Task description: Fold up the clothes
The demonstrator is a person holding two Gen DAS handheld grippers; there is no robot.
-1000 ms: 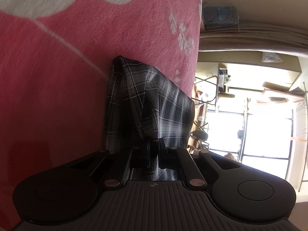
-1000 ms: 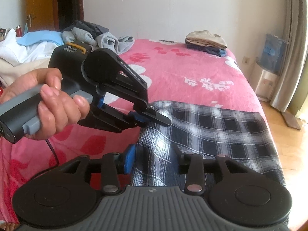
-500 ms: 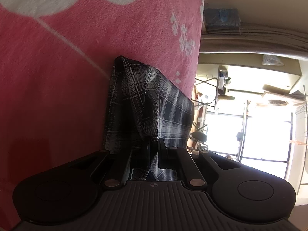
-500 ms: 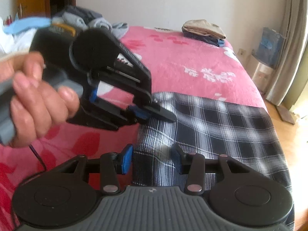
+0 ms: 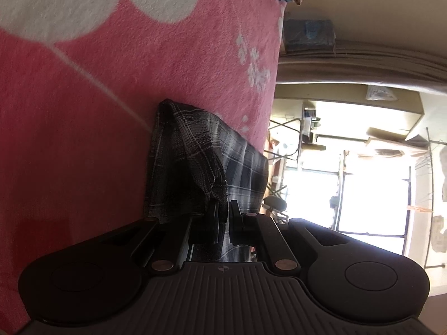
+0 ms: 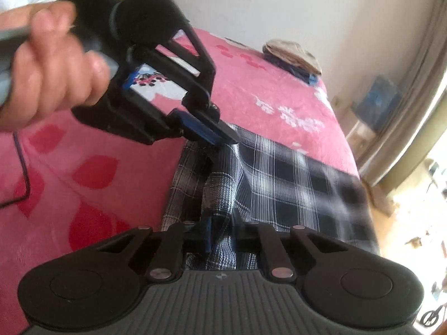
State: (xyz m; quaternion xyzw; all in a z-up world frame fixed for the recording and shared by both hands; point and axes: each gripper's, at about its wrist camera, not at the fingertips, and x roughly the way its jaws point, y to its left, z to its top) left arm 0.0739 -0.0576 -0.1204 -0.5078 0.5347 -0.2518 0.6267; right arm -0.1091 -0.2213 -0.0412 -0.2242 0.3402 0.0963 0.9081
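Note:
A black-and-white plaid garment lies on the pink bed near its right edge. In the left wrist view its edge is bunched and lifted. My left gripper is shut on that edge, with fabric pinched between its jaws. From the right wrist view, the left gripper sits above the garment's upper left corner, held by a hand. My right gripper is shut on a fold of the garment's near edge, and the cloth rises in a ridge between the two grippers.
The pink floral blanket covers the bed. Folded clothes sit at its far corner by the wall. A black cable trails at the left. Curtains and wooden floor lie past the bed's right edge.
My right gripper has shut on the plaid fabric; it was open around it before. The left gripper has lifted and come closer, pulling the cloth edge up into a ridge.

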